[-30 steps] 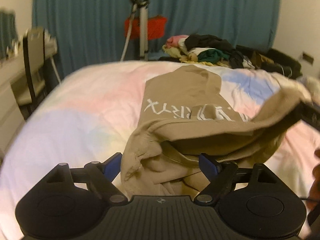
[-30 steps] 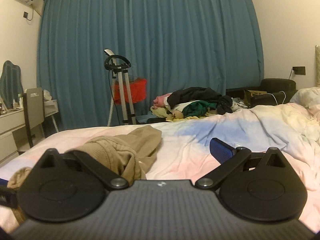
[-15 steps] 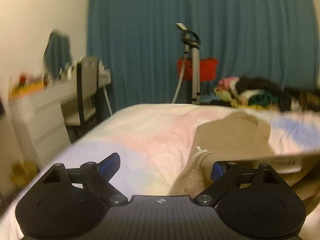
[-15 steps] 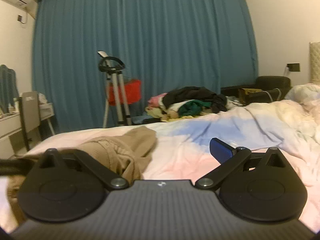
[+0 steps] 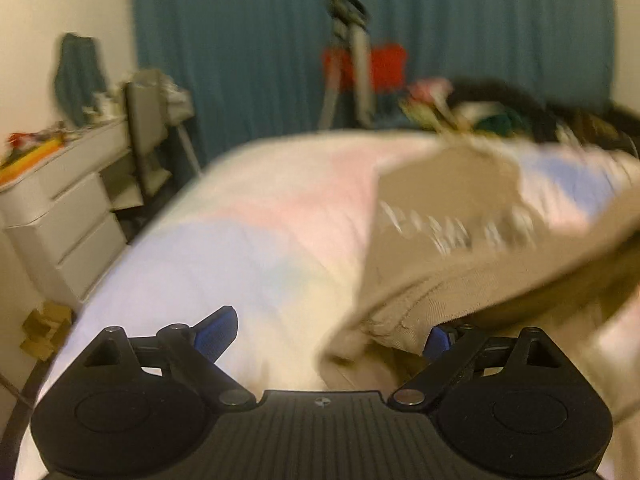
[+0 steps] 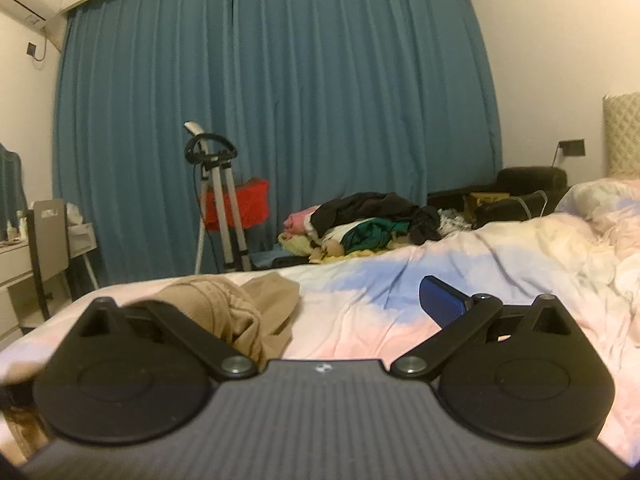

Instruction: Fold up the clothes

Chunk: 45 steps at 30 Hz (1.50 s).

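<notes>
One bed [image 6: 500, 276] under a pastel duvet carries one tan sweatshirt [image 5: 460, 240] with white lettering, crumpled toward its left side. One heap of mixed clothes [image 6: 368, 220] sits beyond the bed's far edge. Two grippers show: the left gripper [image 5: 326, 330] with jaws apart, its right finger under the sweatshirt's hem; the right gripper [image 6: 332, 304] with jaws apart, its left finger hidden by tan cloth.

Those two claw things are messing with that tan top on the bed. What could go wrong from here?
1. The left gripper has its fingers wide apart, with the tan top only draped over one finger, so the cloth could slip off.
2. The top lies bunched up, so a fold now may set creases.
3. The left view is blurred by motion; a fast swing could drag the bedcover.
</notes>
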Each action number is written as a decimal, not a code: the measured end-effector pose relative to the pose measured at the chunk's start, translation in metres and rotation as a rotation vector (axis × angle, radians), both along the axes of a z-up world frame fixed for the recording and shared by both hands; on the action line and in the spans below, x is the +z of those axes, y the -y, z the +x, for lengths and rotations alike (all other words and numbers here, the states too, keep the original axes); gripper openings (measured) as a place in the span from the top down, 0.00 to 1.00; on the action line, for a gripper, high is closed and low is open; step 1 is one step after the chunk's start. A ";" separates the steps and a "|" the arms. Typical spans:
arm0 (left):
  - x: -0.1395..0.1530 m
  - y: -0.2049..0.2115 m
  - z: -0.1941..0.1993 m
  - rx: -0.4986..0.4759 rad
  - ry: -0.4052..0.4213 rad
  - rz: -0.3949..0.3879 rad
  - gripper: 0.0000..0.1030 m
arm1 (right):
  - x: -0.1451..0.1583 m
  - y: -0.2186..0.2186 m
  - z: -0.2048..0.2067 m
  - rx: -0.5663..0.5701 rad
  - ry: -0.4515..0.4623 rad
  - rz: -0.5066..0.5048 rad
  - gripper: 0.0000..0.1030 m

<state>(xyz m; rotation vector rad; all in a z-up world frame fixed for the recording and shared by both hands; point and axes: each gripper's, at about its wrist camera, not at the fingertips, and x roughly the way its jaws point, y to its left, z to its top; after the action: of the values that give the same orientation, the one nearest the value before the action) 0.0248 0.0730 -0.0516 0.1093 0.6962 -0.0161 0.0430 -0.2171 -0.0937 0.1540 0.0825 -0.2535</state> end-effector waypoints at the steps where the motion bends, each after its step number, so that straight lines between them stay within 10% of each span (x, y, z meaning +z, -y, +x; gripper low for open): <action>1: -0.001 -0.002 -0.002 -0.025 -0.027 -0.056 0.10 | 0.001 0.000 -0.001 -0.007 0.005 -0.004 0.00; 10: 0.019 -0.007 -0.018 0.013 0.149 -0.101 0.07 | 0.001 0.001 -0.003 -0.012 0.031 -0.002 0.00; 16: 0.037 -0.047 -0.017 0.175 0.297 -0.297 0.07 | 0.005 -0.001 -0.009 -0.032 0.074 -0.025 0.00; 22: 0.028 -0.025 -0.020 0.193 0.190 0.097 0.06 | 0.004 0.000 -0.008 -0.055 0.055 -0.026 0.00; 25: 0.027 -0.018 -0.022 0.203 0.204 0.153 0.06 | 0.000 0.003 -0.001 -0.074 0.005 -0.040 0.00; 32: 0.055 -0.041 -0.036 0.310 0.396 -0.122 0.00 | -0.012 0.013 0.012 -0.064 -0.124 0.006 0.00; 37: 0.097 -0.054 -0.064 0.350 0.566 -0.199 0.00 | 0.046 0.002 -0.012 -0.031 0.024 -0.037 0.00; 45: 0.254 -0.058 -0.116 0.293 0.885 -0.276 0.00 | 0.214 0.004 -0.074 0.015 0.298 -0.054 0.00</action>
<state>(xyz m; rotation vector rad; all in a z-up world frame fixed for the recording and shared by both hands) -0.0908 0.1313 0.2024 -0.2449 -0.1833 0.2063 -0.0309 -0.2210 0.1206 0.1363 -0.2188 -0.2158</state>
